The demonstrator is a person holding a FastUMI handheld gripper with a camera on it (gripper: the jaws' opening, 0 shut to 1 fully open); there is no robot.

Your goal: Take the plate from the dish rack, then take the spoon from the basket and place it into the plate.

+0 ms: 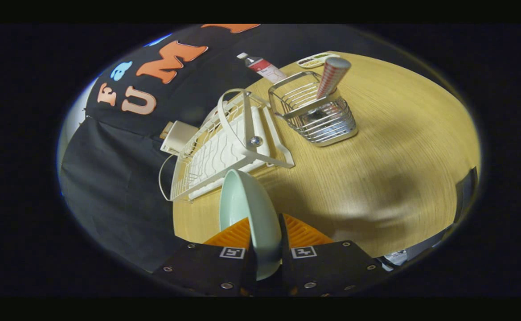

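Observation:
A pale green plate (248,209) stands on edge between my fingers, and my gripper (264,232) is shut on its rim, holding it above the wooden table (389,156). Beyond the plate lies the white dish rack (224,147), with nothing in its slots. To the right of the rack stands a wire basket (316,113). A spoon with a red-and-white patterned handle (331,76) leans upright inside the basket.
A small bottle with a red label (262,67) lies behind the basket, and a flat tin (318,59) sits near it. A white box (178,136) rests at the rack's far side against the black cloth wall. Open wood stretches right of the plate.

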